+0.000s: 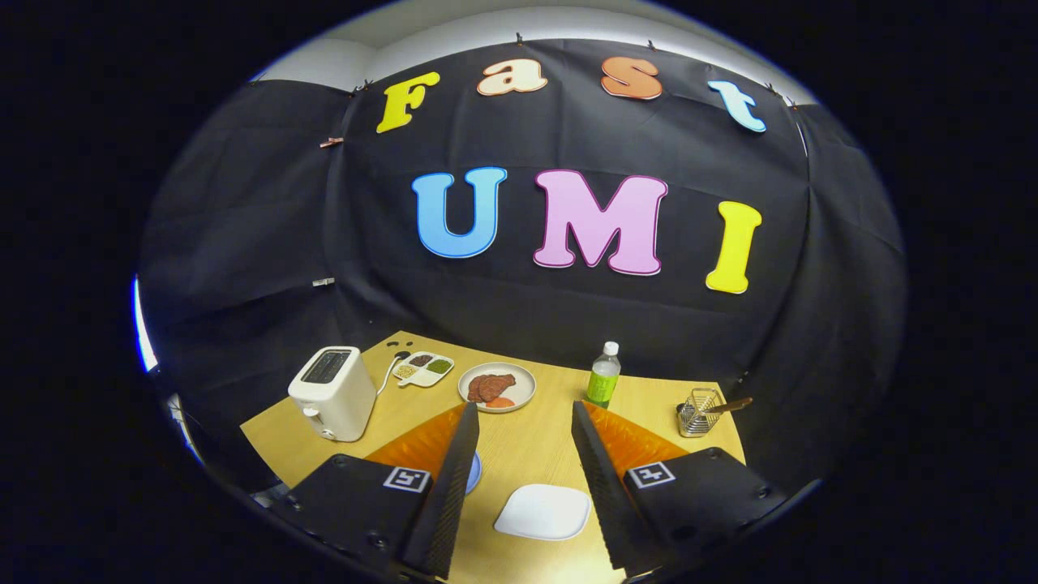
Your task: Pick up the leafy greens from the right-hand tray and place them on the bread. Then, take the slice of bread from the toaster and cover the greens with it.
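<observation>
The tool (523, 454) hung above the bench (535, 454), fingers spread and empty, a white tray (543, 513) lying between them. Beyond the tips sat a plate (497, 387) of food, the toaster (333, 392) further left.

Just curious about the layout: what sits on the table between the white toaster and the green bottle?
In the gripper view, a divided condiment dish and a round plate sit between toaster and bottle. The open gripper holds nothing.

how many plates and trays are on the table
3, perhaps more hidden behind the open tool: a white tray between its fingers, a round plate of food beyond them, and a divided tray beside the toaster.
</observation>
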The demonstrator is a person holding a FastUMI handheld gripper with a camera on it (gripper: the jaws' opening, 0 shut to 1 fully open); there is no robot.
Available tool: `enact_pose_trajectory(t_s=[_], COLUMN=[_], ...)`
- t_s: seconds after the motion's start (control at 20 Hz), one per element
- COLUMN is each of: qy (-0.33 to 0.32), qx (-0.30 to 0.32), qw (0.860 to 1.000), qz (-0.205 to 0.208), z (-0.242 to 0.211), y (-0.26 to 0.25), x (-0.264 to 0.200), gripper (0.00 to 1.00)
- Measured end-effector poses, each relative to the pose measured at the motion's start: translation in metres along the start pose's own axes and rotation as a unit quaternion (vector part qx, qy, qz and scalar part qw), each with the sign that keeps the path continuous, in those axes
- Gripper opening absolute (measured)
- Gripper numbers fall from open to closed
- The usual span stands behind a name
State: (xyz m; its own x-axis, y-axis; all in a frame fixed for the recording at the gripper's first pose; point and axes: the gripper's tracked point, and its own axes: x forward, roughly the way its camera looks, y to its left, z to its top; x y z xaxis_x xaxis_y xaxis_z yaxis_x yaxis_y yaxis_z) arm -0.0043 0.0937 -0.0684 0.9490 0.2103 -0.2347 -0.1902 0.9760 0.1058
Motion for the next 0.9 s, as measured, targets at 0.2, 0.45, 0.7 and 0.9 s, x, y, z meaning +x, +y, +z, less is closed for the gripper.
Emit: enact_pose_trajectory(t_s=[0.2, 0.45, 0.7, 0.9], qy=[-0.016, -0.016, -0.023, -0.021], qx=[-0.014, -0.011, -0.003, -0.001], qw=[1.000, 1.000, 1.000, 1.000], qz=[0.003, 0.017, 0.018, 0.017], z=[-0.007, -0.018, -0.013, -0.016], y=[-0.001, 0.004, -0.002, -0.004], x=[-0.008, -0.012, -0.016, -0.019], gripper=[0.73, 0.72, 0.69, 0.68])
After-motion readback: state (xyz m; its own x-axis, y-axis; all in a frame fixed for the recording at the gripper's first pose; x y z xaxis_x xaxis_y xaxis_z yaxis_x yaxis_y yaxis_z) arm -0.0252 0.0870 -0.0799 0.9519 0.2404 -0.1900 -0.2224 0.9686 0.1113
